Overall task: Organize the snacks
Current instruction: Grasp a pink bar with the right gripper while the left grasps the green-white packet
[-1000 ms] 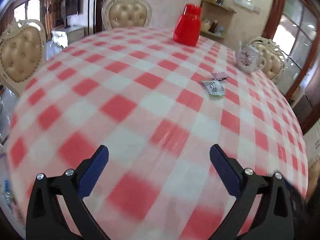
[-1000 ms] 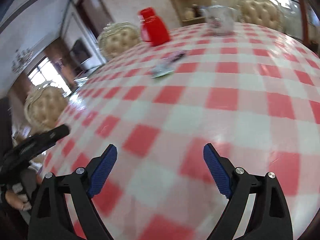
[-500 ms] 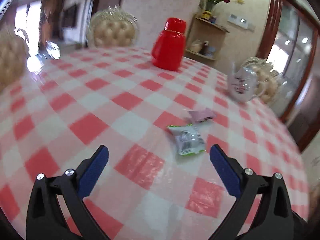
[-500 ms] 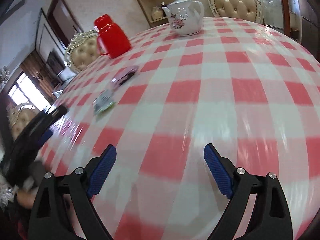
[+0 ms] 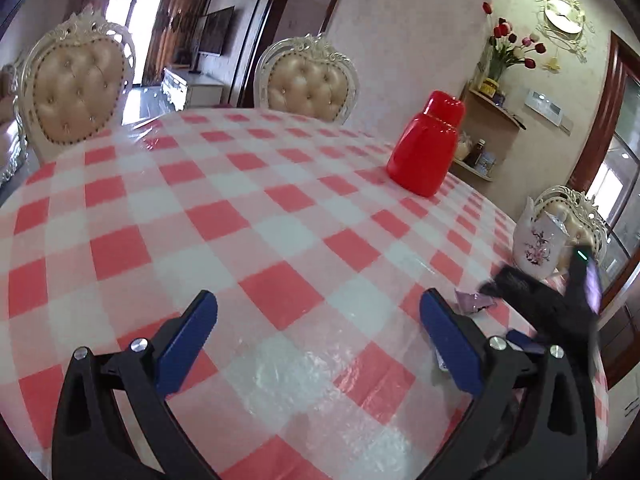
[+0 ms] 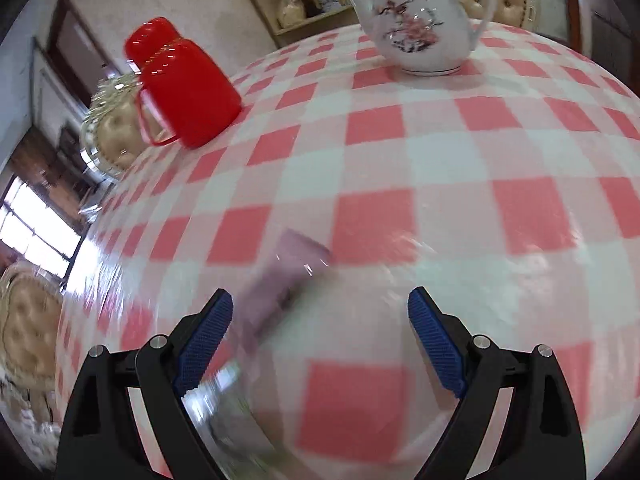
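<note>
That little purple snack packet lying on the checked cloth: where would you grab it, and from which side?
Probably from above, across its narrow width near the middle. The purple snack packet lies flat on the tablecloth, so only its two long edges offer the right gripper fingers a pinch.

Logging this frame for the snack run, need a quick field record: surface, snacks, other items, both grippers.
surface: round table with red-and-white checked plastic cloth
snacks: small pink-purple foil packet, blurred, lying on the cloth just ahead of the right gripper; green-and-white packet, blurred, by that gripper's left finger
other items: red plastic lidded jug with handle; white porcelain teapot with floral print
left gripper: open, nothing between the jaws
right gripper: open, nothing gripped
seating: cream tufted chairs at the far edge
</note>
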A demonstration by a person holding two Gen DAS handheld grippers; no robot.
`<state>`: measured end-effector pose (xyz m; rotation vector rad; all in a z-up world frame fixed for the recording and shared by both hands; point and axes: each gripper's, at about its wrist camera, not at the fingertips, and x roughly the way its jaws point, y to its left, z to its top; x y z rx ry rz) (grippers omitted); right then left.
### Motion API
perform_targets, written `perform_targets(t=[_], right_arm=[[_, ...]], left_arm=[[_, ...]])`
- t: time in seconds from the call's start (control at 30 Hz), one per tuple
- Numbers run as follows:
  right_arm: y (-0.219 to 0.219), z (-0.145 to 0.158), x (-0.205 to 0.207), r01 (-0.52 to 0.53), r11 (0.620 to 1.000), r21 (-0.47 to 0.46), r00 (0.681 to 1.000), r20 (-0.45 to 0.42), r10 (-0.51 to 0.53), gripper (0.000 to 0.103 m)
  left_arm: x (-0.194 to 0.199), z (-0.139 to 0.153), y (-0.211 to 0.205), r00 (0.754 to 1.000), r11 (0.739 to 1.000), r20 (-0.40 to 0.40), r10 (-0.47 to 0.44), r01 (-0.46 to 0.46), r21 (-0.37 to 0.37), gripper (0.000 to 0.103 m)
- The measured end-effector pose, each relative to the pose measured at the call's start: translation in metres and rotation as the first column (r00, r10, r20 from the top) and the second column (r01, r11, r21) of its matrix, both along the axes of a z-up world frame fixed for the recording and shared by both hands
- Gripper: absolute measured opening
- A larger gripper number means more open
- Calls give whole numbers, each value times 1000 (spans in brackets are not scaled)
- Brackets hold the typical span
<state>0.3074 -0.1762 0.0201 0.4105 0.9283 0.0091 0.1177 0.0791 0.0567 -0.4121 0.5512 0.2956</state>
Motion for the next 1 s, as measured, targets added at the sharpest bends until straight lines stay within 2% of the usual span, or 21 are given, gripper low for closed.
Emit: perform_targets(t=[0.1,0.13,0.23,0.3,0.33,0.37,0.4,0.6,0.7,0.73,0.77,0.8,0.93,1.0], right_arm=[[16,0,15,39,998,-43,999,-14,-40,87],[25,0,18,33,995,-97,999,-19,-35,87],[41,-5,18,-45,966,-255,998,-53,33,86],[38,-6,10,-80,950,-302,996,-58,65,84],[32,-7,7,-77,949,-306,997,-52,64,81],[22,-7,3,-71,952,-297,997,-40,62,74],[16,-6,-1,-76,954,-289,997,-25,72,73],[20,-6,-3,-157,939,-306,987,-19,159,73],[34,-7,4,-205,913,-353,978,-29,208,72],[37,-6,6,-216,904,-368,975,-24,223,64],[40,-5,5,-239,896,-373,968,-19,250,38],[41,-4,3,-257,895,-366,962,-14,271,21],[34,-1,-24,-254,900,-356,964,-14,266,19],[22,0,-54,-251,908,-336,963,11,270,19]], left_arm=[[1,1,-3,1000,1000,-2,-20,20,16,101],[0,2,-3,1000,999,-2,-26,26,20,101],[-1,0,-1,999,999,-11,-36,36,5,101],[-2,-1,1,999,999,-15,-32,32,-9,101],[-2,-2,2,999,1000,-20,-26,26,-12,101],[-1,-3,4,999,1000,-27,-26,25,-17,101],[-1,-4,4,999,999,-32,-27,26,-22,101],[1,-9,2,997,998,-58,-53,51,-38,101],[4,-10,3,996,996,-58,-74,71,-56,101],[4,-10,3,995,995,-57,-77,74,-63,101],[6,-12,4,994,993,-61,-89,84,-79,101],[7,-12,5,993,992,-63,-96,90,-87,101],[9,-12,4,989,985,-56,-136,129,-112,101],[11,-11,3,985,980,-53,-165,158,-123,101]])
